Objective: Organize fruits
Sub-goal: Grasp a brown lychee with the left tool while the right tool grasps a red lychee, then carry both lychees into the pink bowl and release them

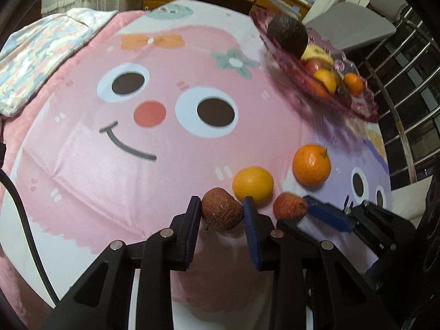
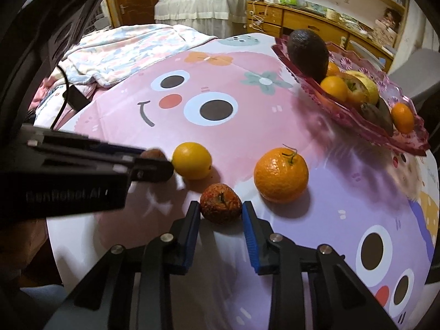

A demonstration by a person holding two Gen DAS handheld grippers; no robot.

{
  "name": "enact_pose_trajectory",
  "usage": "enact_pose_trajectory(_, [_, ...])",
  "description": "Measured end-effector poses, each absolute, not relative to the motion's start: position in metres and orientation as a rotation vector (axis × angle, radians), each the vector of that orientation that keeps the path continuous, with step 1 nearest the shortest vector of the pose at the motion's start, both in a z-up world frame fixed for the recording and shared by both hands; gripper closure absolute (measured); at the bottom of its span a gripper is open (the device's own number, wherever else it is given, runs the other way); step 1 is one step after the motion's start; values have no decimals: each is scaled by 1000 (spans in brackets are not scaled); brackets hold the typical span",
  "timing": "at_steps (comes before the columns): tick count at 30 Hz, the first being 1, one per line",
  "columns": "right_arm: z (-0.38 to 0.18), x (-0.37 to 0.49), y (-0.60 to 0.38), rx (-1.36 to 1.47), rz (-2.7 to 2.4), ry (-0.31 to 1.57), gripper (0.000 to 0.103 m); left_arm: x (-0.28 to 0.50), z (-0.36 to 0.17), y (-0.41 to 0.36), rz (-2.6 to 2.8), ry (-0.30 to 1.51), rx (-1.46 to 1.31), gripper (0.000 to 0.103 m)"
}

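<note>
Brown lychee (image 1: pixel 221 212): clenched in left gripper (image 1: pixel 221 206) jaws.
Red lychee (image 2: pixel 220 206): clenched in right gripper (image 2: pixel 220 211) jaws.
Orange (image 2: pixel 280 174): at 1 o'clock.

fruits in dish (image 2: pixel 357 134) far right, two oranges (image 2: pixel 280 174) on tablecloth (image 2: pixel 220 126)
</note>
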State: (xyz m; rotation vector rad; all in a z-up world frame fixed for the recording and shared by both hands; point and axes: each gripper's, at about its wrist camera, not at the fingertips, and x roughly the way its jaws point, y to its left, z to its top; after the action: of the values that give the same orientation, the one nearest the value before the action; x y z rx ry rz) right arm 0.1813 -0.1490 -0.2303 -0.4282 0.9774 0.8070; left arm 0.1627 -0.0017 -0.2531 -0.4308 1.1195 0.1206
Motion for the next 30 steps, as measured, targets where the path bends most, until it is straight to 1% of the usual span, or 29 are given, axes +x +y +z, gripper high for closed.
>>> enact_pose_trajectory(4, [-223, 179, -147, -433, 836, 961, 72, 169, -240, 3, 130, 1082, -416, 74])
enact_pose_trajectory(9, [-195, 183, -149, -405, 852, 911, 72, 185, -216, 7, 137, 1019, -375, 74])
enact_pose_trajectory(19, [-143, 224, -158, -338, 765, 828, 72, 238, -176, -6, 84, 903, -291, 74])
enact_pose_trajectory(25, [-130, 257, -175, -284, 680, 804, 72, 268, -168, -19, 49, 863, -267, 74])
enact_pose_trajectory(30, [-136, 275, -187, -265, 620, 822, 72, 290, -168, -31, 25, 860, -258, 74])
